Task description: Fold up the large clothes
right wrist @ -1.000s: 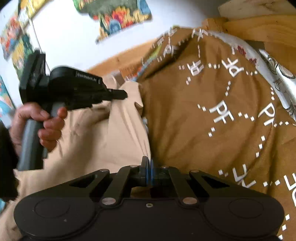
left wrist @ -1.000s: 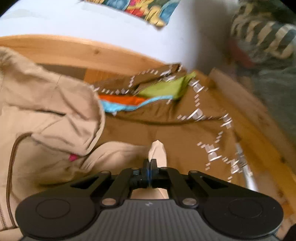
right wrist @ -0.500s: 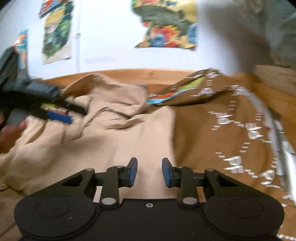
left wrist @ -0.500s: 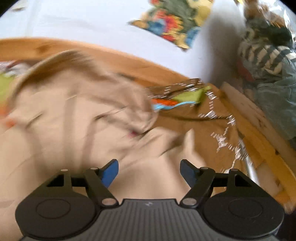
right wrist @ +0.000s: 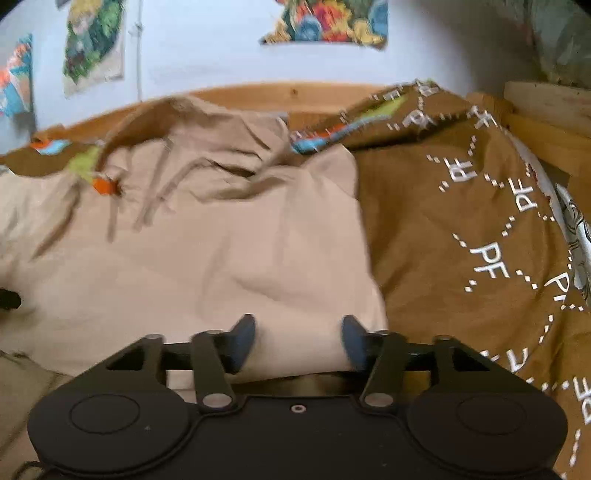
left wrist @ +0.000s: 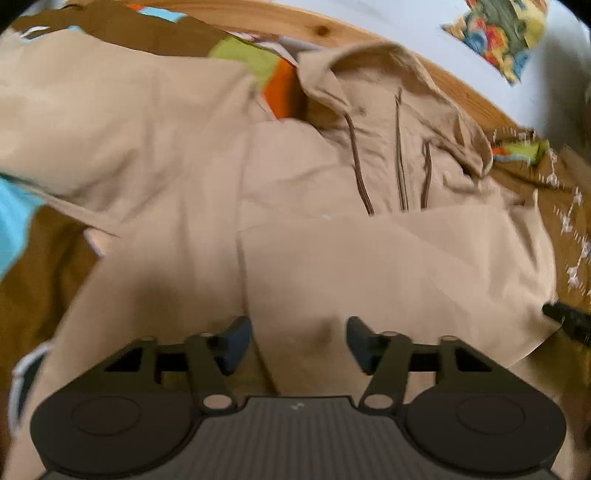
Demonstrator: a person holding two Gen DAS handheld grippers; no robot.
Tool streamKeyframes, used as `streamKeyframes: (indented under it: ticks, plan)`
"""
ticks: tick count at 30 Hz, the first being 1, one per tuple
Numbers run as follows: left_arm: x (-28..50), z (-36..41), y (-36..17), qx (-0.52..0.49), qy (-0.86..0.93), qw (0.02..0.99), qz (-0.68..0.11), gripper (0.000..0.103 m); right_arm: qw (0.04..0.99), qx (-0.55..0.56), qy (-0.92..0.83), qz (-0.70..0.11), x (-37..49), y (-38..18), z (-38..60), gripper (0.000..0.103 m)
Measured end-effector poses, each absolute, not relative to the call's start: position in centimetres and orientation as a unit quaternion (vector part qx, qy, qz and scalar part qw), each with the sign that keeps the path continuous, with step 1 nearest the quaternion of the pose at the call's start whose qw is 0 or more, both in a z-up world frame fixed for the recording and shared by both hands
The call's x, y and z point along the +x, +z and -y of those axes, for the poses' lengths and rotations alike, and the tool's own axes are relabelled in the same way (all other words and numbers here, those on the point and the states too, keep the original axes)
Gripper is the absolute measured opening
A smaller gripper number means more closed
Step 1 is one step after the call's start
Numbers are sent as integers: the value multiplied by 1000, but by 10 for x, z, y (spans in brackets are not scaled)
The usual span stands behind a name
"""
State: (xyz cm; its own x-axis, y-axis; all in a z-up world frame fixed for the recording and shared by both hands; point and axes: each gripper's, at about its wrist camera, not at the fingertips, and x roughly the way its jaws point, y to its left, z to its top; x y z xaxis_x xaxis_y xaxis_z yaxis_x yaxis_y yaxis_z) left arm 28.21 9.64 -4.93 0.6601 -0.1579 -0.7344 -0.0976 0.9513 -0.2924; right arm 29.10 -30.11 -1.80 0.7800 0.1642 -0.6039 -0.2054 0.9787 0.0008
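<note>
A brown bedcover (right wrist: 461,206) printed with white dotted lines and "PF" letters covered the bed, framed by a pine board (right wrist: 280,94) below a pale wall with colourful posters (right wrist: 328,22). On it lay the beige hoodie (left wrist: 332,258), soft and creased, its hood (left wrist: 399,92) rumpled towards the board with dark drawcords (left wrist: 358,166) trailing down. The left tool (left wrist: 299,341) hovered spread and empty over a folded panel. The right tool (right wrist: 298,341), likewise spread, hung over the hoodie's edge beside the bedcover.
</note>
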Motion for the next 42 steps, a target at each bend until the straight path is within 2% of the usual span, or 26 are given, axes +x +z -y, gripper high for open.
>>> streamKeyframes:
  ticks: [1, 2, 5, 8, 15, 17, 23, 27, 28, 29, 30, 32, 37, 42]
  plan:
    - [276, -102, -42, -161, -13, 902, -401, 67, 945, -28, 104, -310, 284, -15, 293, 72]
    - [267, -112, -31, -167, -8, 906, -389, 73, 946, -26, 111, -303, 278, -13, 286, 77]
    - [239, -151, 2, -176, 28, 917, -357, 83, 948, -22, 145, -284, 262, -6, 259, 87]
    - [213, -192, 37, -144, 88, 933, -318, 89, 940, -15, 186, -287, 248, -5, 233, 95]
    - [186, -303, 119, -19, 269, 943, -197, 93, 922, -69, 259, -279, 219, -1, 180, 97]
    - [193, -334, 140, 2, 262, 949, -176, 100, 919, -77, 269, -276, 214, 1, 174, 97]
    - [244, -401, 182, 12, 238, 948, -211, 102, 911, -77, 269, -302, 210, -9, 173, 98]
    - [282, -414, 184, 47, 207, 939, -269, 100, 909, -54, 258, -323, 213, -17, 178, 98]
    - [289, -414, 181, 49, 194, 934, -297, 90, 909, -50, 256, -325, 214, -18, 179, 98]
    - [293, -414, 179, 46, 183, 927, -323, 68, 909, -49, 256, -325, 214, -18, 179, 98]
    - [297, -413, 177, 44, 184, 920, -343, 59, 910, -51, 256, -324, 213, -18, 178, 98]
    - [300, -410, 174, 52, 192, 908, -369, 25, 910, -53, 257, -321, 213, -17, 179, 98]
    - [292, -389, 180, 51, 223, 889, -398, 6, 913, -49, 267, -306, 208, -10, 176, 98]
    - [274, -333, 215, 22, 212, 870, -444, 4, 916, -44, 281, -283, 203, -1, 169, 98]
